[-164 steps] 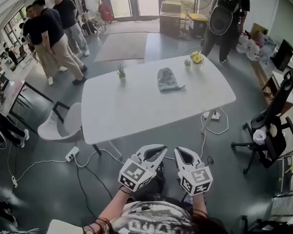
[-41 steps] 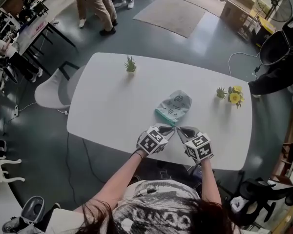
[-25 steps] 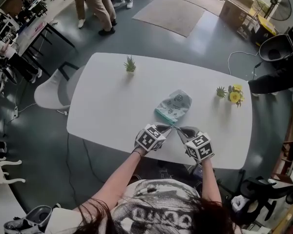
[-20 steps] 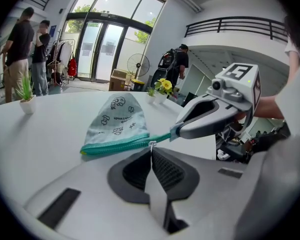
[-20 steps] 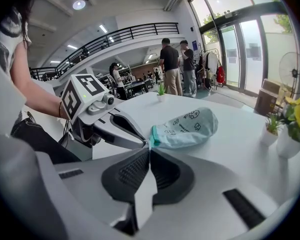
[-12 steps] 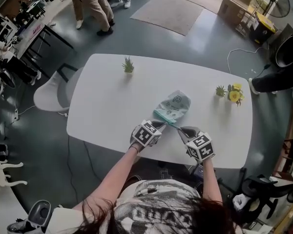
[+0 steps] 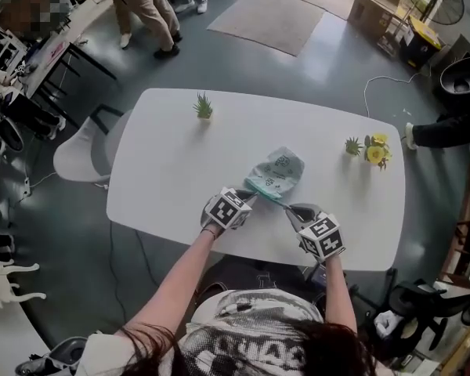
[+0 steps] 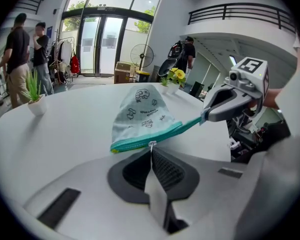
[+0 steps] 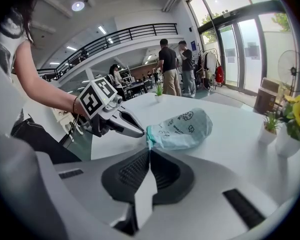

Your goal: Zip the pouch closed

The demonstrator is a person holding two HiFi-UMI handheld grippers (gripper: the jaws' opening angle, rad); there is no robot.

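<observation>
Left claw point(image 8: 151, 148) pinches zipper pull point(image 8: 151, 143); right claw point(image 9: 149, 148) clamps teal-edged, pale printed pouch point(image 9: 182, 129).

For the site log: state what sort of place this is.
Probably an open-plan lab or workshop hall rather than a home: a white table on a grey floor, cluttered workbenches where people stand, a railed mezzanine and tall glass entrance doors.
</observation>
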